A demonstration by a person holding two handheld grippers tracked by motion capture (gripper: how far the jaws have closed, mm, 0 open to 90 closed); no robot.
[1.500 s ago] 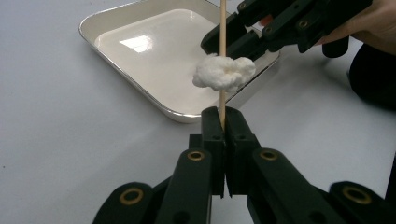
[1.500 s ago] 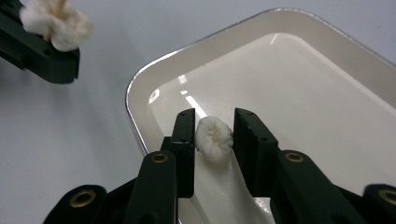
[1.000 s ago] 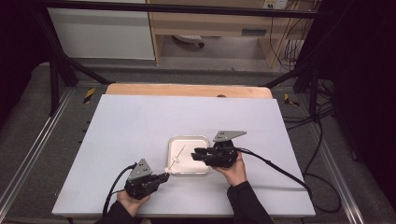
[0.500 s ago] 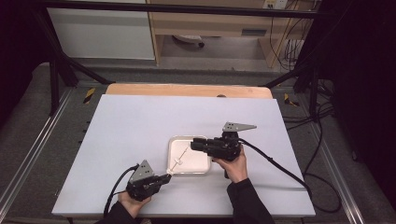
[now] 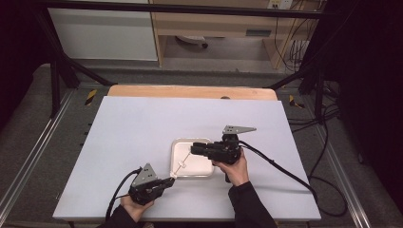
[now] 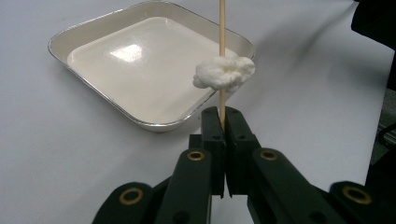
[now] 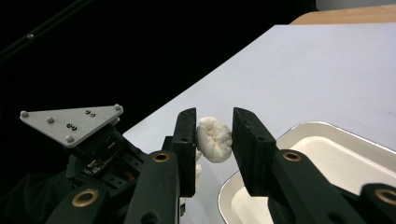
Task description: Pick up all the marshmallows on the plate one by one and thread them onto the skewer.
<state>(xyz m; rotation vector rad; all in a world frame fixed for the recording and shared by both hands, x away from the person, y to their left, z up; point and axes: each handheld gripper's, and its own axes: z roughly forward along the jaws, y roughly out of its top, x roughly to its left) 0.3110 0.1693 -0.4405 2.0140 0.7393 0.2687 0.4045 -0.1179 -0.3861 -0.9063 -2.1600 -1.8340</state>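
My left gripper point(image 6: 223, 121) is shut on the lower end of a thin wooden skewer point(image 6: 222, 46). A white marshmallow piece point(image 6: 225, 73) is threaded on the skewer just above the jaws. In the high view the left gripper point(image 5: 170, 181) sits at the front left, its skewer point(image 5: 179, 167) slanting over the tray's near left corner. My right gripper point(image 7: 214, 135) is shut on a second white marshmallow point(image 7: 214, 138). In the high view the right gripper point(image 5: 194, 150) hovers over the shallow silver-rimmed tray point(image 5: 174, 156), pointing left. The tray point(image 6: 93, 35) holds nothing.
The white table top point(image 5: 142, 123) spreads wide to the left and far side. A wooden strip point(image 5: 190, 91) runs along its far edge. Cables point(image 5: 280, 166) trail from the right gripper off the right edge. Dark frame bars stand around the table.
The right gripper has drifted slightly toward the far side over the tray, its marshmallow still held. The left gripper and skewer have kept still.
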